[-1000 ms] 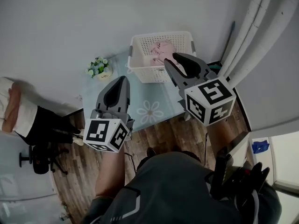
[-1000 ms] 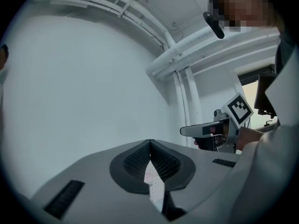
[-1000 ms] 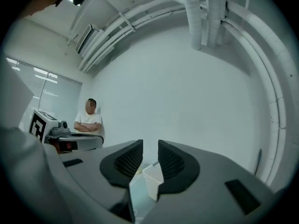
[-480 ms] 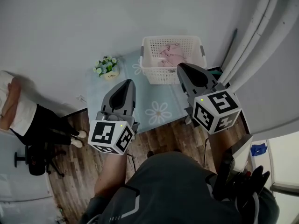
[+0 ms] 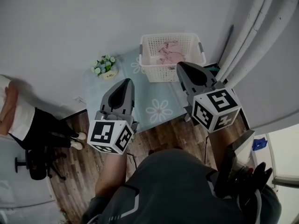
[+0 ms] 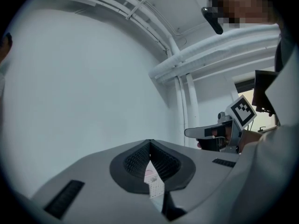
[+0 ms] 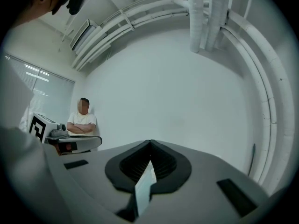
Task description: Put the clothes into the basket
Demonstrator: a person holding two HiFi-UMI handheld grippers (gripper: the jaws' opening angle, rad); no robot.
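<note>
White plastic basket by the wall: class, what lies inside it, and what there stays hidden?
Crumpled pink clothing lies inside the white lattice-walled plastic basket. The clothing covers the floor beneath it, so anything under it cannot be seen.

Two grippers, left (image 5: 128,80) and right (image 5: 179,65), each bearing one marker cube (image 5: 110,134). One table (image 5: 140,92). One basket (image 5: 161,73) at the table's far right corner, holding pink clothes (image 5: 168,52) whose number cannot be told. One flower pot (image 5: 107,68) at the far left corner. Two persons: the holder (image 5: 173,185) and one seated (image 5: 21,118). One chair (image 5: 35,164).
</note>
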